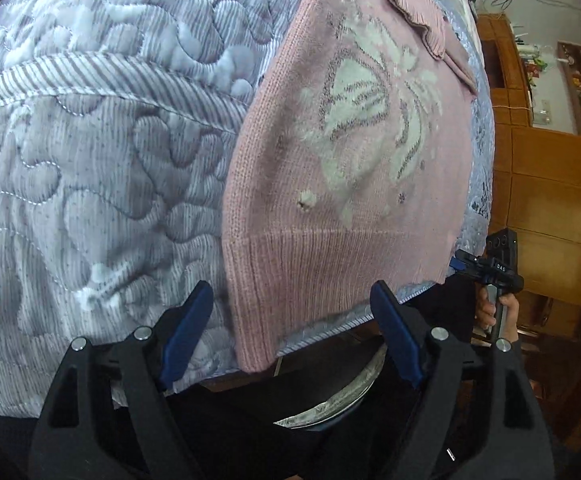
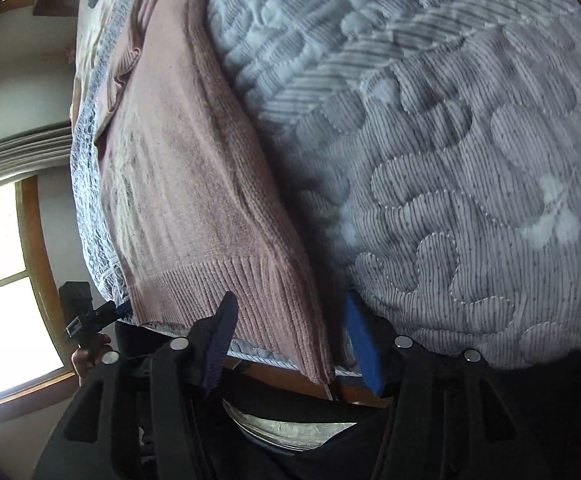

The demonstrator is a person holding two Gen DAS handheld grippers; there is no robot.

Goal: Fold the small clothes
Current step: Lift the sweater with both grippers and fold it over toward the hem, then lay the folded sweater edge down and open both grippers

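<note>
Both jaws spread wide, left gripper (image 1: 290, 332) and right gripper (image 2: 290, 340) each straddling a hem corner of the pink sweater (image 1: 354, 184) lying flat on the quilt (image 1: 90, 140), probably lining up a pinch

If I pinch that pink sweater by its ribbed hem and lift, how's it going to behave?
The pink sweater is soft knit that lies limp on the quilt, so it would probably droop and stretch rather than hold shape. Its ribbed hem looks thicker, likely giving a firmer pinch. The textured quilt may drag on it if pushed.
</note>
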